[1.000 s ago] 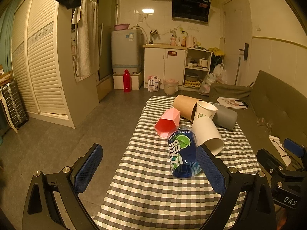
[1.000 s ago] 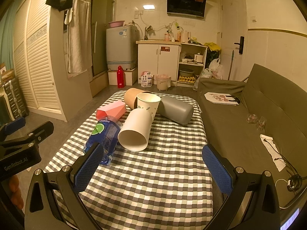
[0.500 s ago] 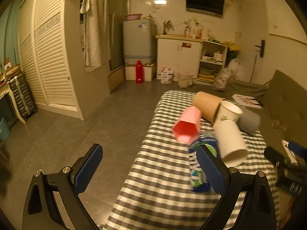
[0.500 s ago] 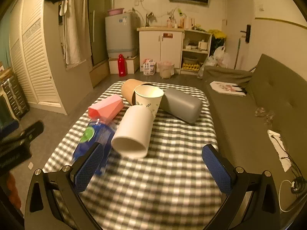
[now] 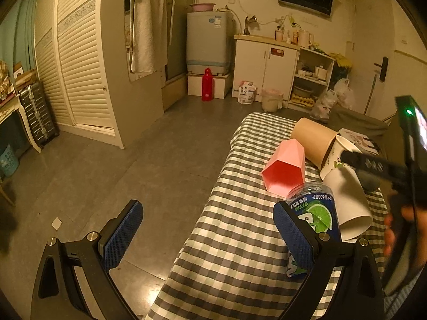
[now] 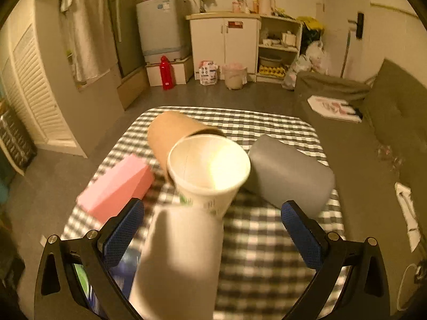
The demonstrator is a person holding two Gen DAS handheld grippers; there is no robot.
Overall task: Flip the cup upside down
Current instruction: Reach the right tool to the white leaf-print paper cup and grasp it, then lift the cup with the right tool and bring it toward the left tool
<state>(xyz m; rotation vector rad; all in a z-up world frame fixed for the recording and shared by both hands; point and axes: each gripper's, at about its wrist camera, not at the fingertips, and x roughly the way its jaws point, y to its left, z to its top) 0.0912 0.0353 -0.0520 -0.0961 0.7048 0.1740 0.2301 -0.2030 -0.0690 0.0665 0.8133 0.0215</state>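
We are approaching: our right gripper, jaws wide and empty, nears the upright paper cup; next, grasp it.

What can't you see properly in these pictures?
- Bottle: lower part hidden behind the left gripper's finger in the left view.
- Grey cup: mostly hidden behind the right gripper's bar, left view.
- White cup: blurred and cut off at the bottom edge, right view.
- Print on the paper cup: too blurred.
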